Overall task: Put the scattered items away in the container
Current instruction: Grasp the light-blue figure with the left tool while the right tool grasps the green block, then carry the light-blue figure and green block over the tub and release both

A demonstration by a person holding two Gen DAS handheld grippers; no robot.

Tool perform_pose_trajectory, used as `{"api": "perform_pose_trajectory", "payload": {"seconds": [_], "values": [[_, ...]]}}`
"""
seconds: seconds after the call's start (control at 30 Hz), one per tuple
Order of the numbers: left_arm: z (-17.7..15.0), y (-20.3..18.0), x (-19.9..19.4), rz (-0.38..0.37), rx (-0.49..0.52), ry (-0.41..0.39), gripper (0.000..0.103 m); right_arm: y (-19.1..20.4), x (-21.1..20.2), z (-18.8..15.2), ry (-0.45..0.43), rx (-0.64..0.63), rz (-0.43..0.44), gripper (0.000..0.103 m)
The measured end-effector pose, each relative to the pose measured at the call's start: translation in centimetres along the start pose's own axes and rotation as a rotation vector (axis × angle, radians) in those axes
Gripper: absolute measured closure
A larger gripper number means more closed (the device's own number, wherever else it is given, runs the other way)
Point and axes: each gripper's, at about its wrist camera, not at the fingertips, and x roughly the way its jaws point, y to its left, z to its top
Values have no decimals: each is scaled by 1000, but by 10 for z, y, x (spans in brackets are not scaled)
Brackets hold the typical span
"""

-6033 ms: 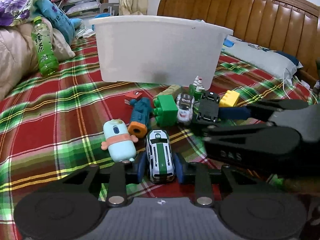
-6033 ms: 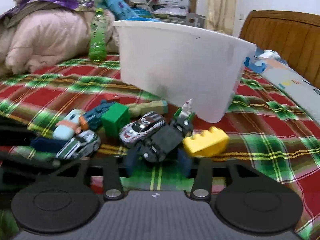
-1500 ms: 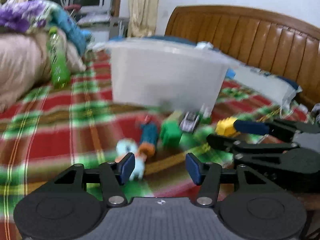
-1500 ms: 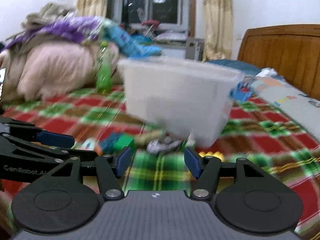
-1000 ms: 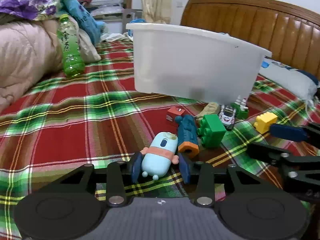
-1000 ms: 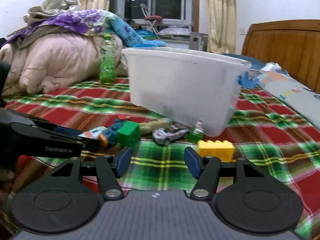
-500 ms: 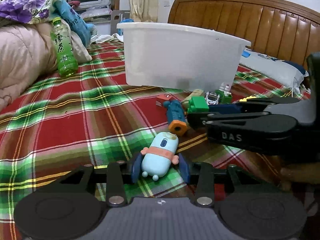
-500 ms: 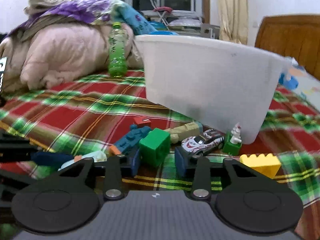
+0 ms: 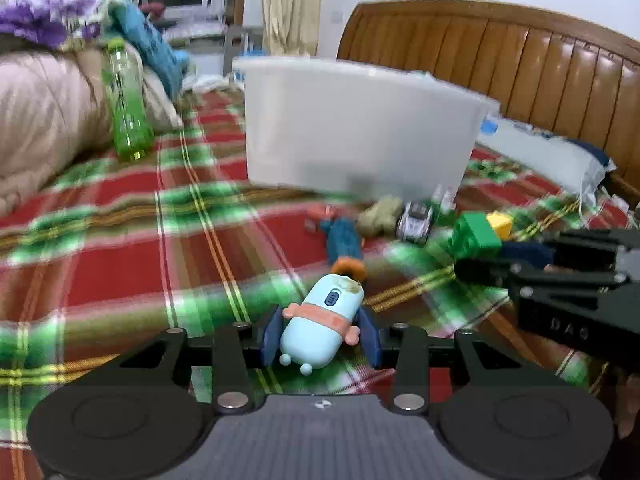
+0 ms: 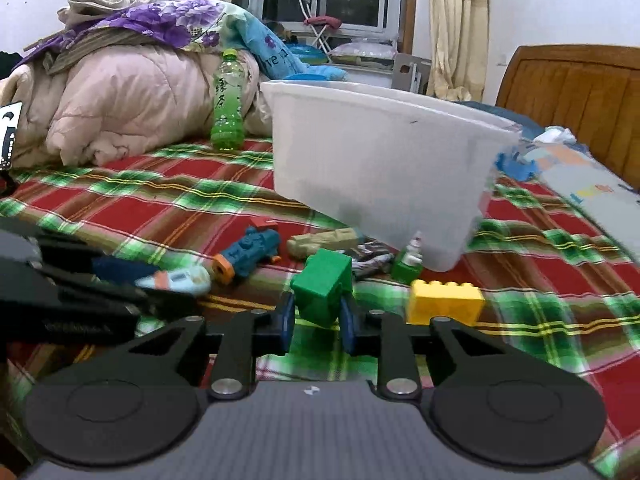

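My left gripper (image 9: 320, 334) is shut on a light blue capsule toy (image 9: 320, 324) with an orange band, held low over the plaid blanket. My right gripper (image 10: 318, 314) has its jaws closing on a green block (image 10: 324, 286); both pads press its sides and the block hangs tilted above the blanket. In the left wrist view the green block (image 9: 474, 234) shows at the right gripper's tips. The white tub (image 10: 380, 168) stands behind the toys, its inside hidden. On the blanket lie a teal toy (image 10: 248, 254), a tan toy (image 10: 324, 240), a toy car (image 9: 416, 218) and a yellow block (image 10: 444, 306).
A green tea bottle (image 10: 228, 104) leans on a pile of quilts (image 10: 120, 100) at the back left. The wooden headboard (image 9: 520, 60) and a pillow (image 9: 552, 156) lie to the right of the tub. A small green bottle-shaped toy (image 10: 408, 264) stands by the tub's corner.
The right gripper came in around the green block, shut on it and raised it off the blanket. The left gripper kept its hold on the blue toy and shifted slightly.
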Motion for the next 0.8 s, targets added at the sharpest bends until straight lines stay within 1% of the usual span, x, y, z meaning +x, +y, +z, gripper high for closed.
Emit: {"api": "perform_pose_trajectory", "payload": {"seconds": [0.13,0.23,0.33,0.5,0.67,0.8], "values": [[25,-5,-15,-24,10,-60,58,-7,-4,13,-35,20,3,76],[51,-7,-21,-46,3,-105,58,-13,-7,30,-88,6,-8,76],[79,-10,-18,-44,17,-141,58,-23,-6,52,-138,9,-18,76],[122,-16,-7,-39,20,-202,58,-40,-3,88,-213,10,-62,76],[156,-21,8,-32,17,-238,58,-55,12,106,-217,47,-67,76],[177,-25,23,-22,21,-242,58,-65,26,114,-200,81,-69,76]]}}
